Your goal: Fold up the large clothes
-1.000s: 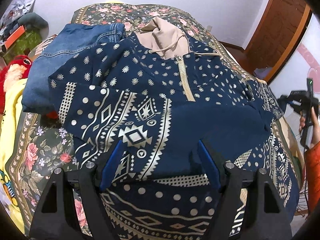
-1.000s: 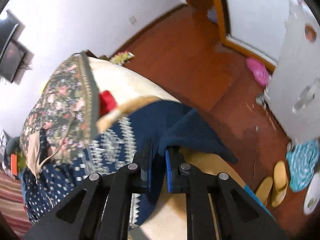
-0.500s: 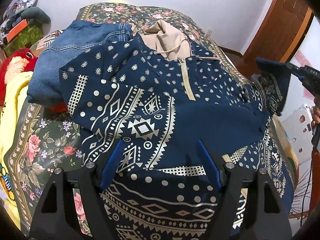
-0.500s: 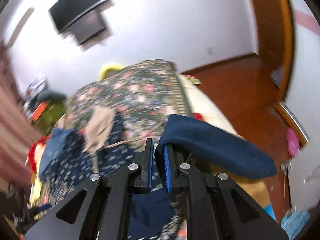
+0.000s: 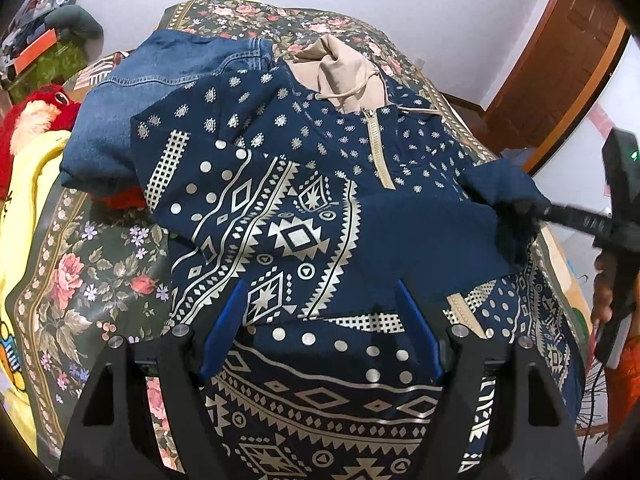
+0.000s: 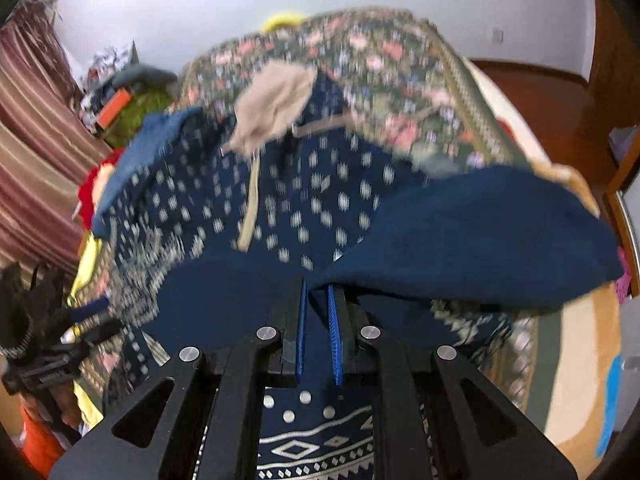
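Observation:
A navy hoodie (image 5: pixel 304 208) with cream geometric print, a beige hood (image 5: pixel 344 68) and a half zip lies face up on the flowered bedspread (image 5: pixel 92 264). Its left sleeve is folded across the chest. My left gripper (image 5: pixel 320 320) is open and hovers above the hoodie's lower front. My right gripper (image 6: pixel 318 292) is shut on the plain navy cuff of the right sleeve (image 6: pixel 472 236) and holds it above the hoodie's chest. In the left wrist view the right gripper (image 5: pixel 532 210) comes in from the right with the cuff (image 5: pixel 500 184).
Folded blue jeans (image 5: pixel 160 92) lie beside the hoodie at the back left. A red plush toy (image 5: pixel 36 112) and a yellow cloth (image 5: pixel 24 208) sit at the bed's left edge. A wooden door (image 5: pixel 560 64) and red floor lie to the right.
My right gripper has carried the sleeve cuff from beside the bed's right edge up and over onto the hoodie's chest. My left gripper has stayed open and moved slightly.

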